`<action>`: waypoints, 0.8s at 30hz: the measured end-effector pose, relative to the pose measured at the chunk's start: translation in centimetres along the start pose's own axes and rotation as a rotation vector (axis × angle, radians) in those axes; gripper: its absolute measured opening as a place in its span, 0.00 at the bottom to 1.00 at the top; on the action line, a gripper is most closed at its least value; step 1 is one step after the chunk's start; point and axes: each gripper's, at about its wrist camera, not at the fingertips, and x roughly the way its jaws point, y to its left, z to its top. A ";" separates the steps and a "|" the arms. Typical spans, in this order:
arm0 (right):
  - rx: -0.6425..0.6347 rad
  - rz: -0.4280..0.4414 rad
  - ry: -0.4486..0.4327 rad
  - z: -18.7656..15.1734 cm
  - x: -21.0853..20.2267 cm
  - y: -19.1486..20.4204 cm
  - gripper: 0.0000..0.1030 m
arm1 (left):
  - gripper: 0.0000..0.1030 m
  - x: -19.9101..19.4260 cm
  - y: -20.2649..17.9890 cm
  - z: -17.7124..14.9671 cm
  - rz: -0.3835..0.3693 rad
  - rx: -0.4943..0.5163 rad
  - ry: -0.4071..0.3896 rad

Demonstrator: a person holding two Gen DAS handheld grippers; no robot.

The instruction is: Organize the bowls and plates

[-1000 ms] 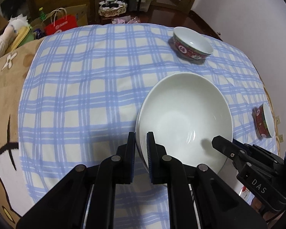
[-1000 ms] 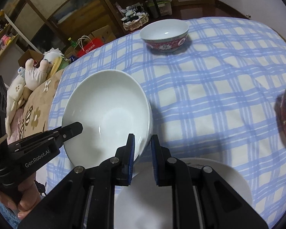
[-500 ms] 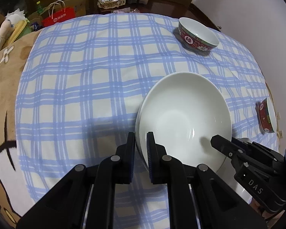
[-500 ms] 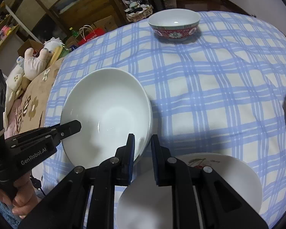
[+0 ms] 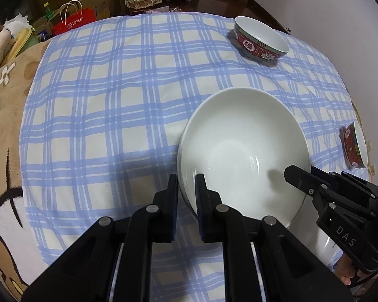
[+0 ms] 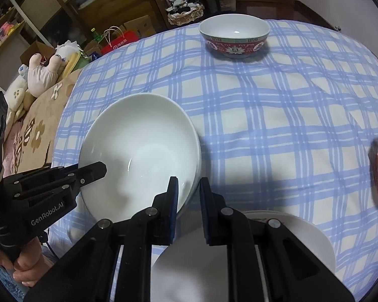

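Here the left gripper (image 5: 186, 196) and the right gripper (image 6: 188, 196) each pinch the rim of the large plain white ceramic bowl (image 5: 242, 151), carried above the blue-and-white checked tablecloth (image 5: 113, 95). Keep both pinches level. A flat white plate (image 6: 302, 234) lies at six o'clock, likely the target. The red patterned bowl (image 6: 234, 37) sits at twelve o'clock. Compared with a second ago, the white bowl looks higher and the plate shows more.
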 end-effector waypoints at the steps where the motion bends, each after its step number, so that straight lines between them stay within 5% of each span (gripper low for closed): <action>1: -0.002 -0.001 0.000 0.0 0.0 0.0 0.17 | 0.13 0.0 0.0 0.0 -0.002 -0.001 0.002; 24: -0.035 -0.032 0.000 0.2 0.1 0.7 0.17 | 0.14 0.2 0.0 0.0 0.000 0.002 -0.005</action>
